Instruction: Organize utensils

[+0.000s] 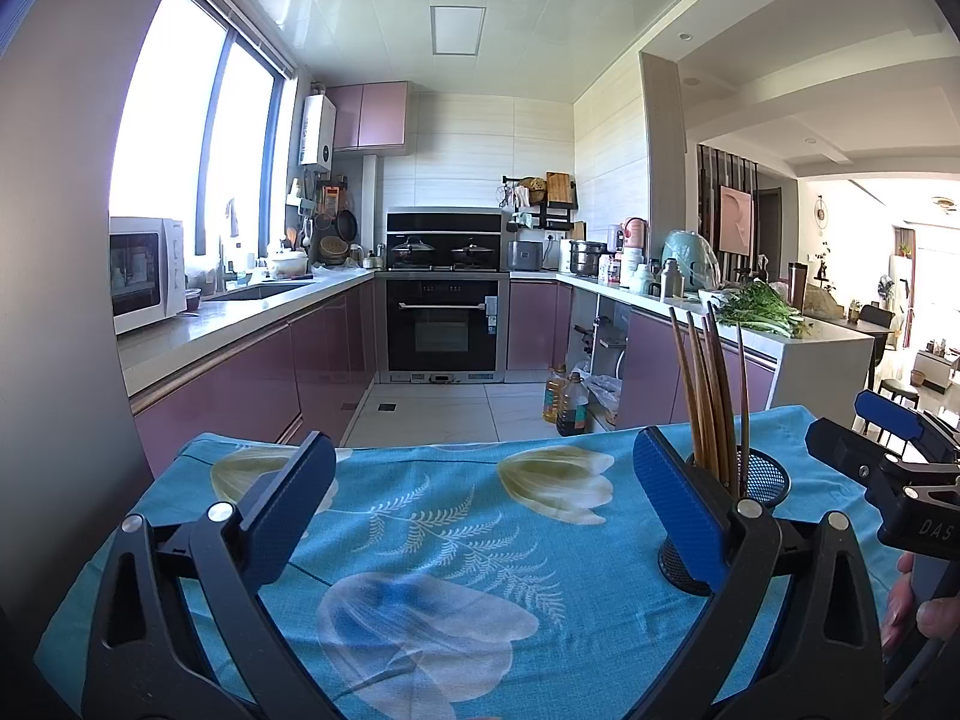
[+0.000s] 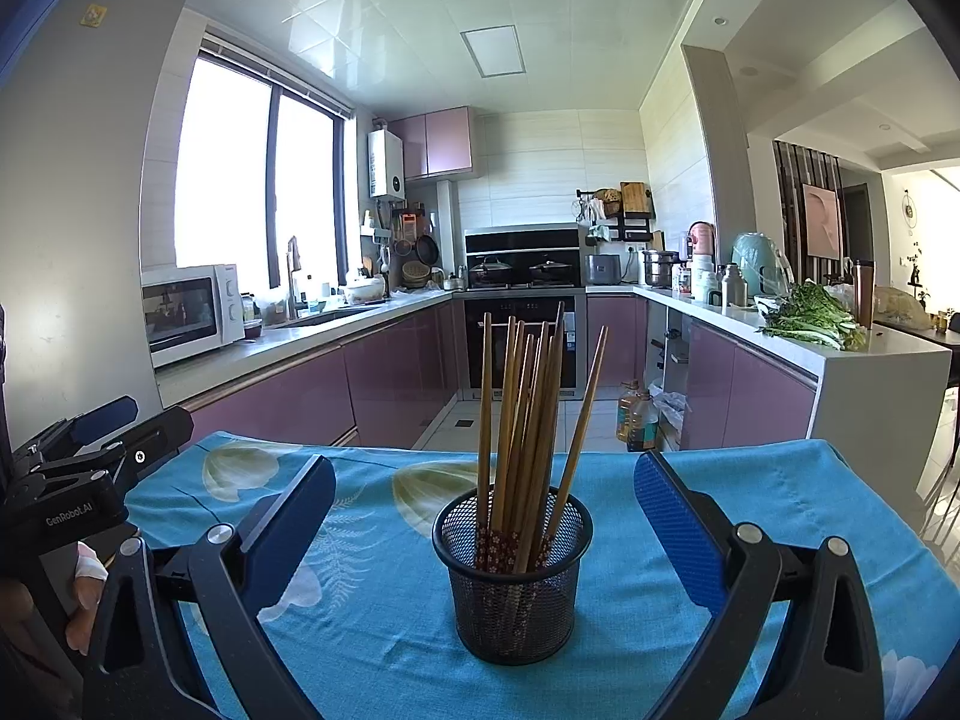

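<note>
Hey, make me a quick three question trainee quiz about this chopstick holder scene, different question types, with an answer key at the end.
1. True or false: the chopsticks lie flat on the blue floral tablecloth.
2. Multiple choice: In the right wrist view, where is the black mesh holder relative to the right tool? A) outside its left finger B) centred between its open fingers C) clamped tight
3. Fill in: the left tool is open and holds ____.

Key:
1. False; they stand upright in the holder.
2. B; the fingers stand apart from it.
3. Nothing; only tablecloth lies between its fingers, with the holder behind its right-hand finger.
</note>
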Demonstrator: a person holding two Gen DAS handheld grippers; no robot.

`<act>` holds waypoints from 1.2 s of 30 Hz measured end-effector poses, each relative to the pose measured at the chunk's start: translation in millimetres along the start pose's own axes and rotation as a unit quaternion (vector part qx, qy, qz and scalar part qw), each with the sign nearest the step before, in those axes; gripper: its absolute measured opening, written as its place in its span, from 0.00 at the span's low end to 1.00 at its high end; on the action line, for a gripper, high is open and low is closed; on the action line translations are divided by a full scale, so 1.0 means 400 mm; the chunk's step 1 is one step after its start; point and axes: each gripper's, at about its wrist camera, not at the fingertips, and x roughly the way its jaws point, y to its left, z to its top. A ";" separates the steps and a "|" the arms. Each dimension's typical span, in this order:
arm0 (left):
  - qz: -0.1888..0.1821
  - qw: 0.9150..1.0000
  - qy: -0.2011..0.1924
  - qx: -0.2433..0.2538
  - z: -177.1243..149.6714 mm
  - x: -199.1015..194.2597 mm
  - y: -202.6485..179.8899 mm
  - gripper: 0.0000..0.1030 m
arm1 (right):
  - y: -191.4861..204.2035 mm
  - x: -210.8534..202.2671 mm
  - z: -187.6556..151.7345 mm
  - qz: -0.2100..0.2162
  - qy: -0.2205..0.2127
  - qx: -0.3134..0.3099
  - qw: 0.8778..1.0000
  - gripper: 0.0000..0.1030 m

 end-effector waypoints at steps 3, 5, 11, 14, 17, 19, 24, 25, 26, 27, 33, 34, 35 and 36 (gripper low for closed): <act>0.000 1.000 0.000 0.000 0.000 0.000 -0.001 0.95 | 0.000 -0.001 -0.002 -0.002 -0.001 0.002 1.000 0.94; -0.001 1.000 0.000 0.000 -0.001 0.000 -0.003 0.95 | 0.000 -0.002 -0.003 -0.004 -0.002 0.003 1.000 0.94; 0.000 1.000 0.001 -0.001 0.000 0.001 0.000 0.95 | 0.000 -0.002 -0.006 -0.010 -0.004 0.007 1.000 0.94; -0.002 1.000 0.001 -0.001 -0.001 0.001 0.000 0.95 | 0.000 -0.004 -0.008 -0.011 -0.007 0.007 1.000 0.94; -0.002 1.000 0.000 -0.001 -0.002 -0.002 -0.001 0.95 | 0.001 -0.004 -0.011 -0.010 -0.008 0.009 1.000 0.94; -0.003 1.000 -0.002 0.000 -0.003 -0.003 -0.002 0.95 | 0.001 -0.004 -0.011 -0.010 -0.007 0.009 1.000 0.94; 0.003 1.000 -0.007 0.005 -0.010 -0.005 -0.009 0.95 | 0.001 -0.005 -0.012 -0.010 -0.008 0.010 1.000 0.94; 0.003 1.000 -0.006 0.006 -0.011 -0.004 -0.009 0.95 | 0.001 -0.005 -0.012 -0.009 -0.008 0.010 1.000 0.94; 0.003 1.000 -0.006 0.005 -0.011 -0.005 -0.011 0.95 | 0.002 -0.005 -0.012 -0.009 -0.008 0.009 1.000 0.94; 0.003 1.000 -0.006 0.005 -0.011 -0.004 -0.011 0.95 | 0.002 -0.005 -0.012 -0.009 -0.008 0.009 1.000 0.94; 0.005 1.000 -0.005 0.006 -0.012 -0.002 -0.016 0.95 | 0.003 -0.004 -0.012 -0.008 -0.008 0.009 1.000 0.94; 0.005 1.000 -0.005 0.007 -0.013 -0.001 -0.017 0.95 | 0.003 -0.004 -0.012 -0.008 -0.008 0.009 1.000 0.94; 0.005 1.000 -0.005 0.007 -0.013 0.000 -0.017 0.95 | 0.003 -0.004 -0.012 -0.008 -0.008 0.009 1.000 0.94; 0.005 1.000 -0.004 0.007 -0.013 0.000 -0.017 0.95 | 0.003 -0.004 -0.012 -0.008 -0.009 0.009 1.000 0.94</act>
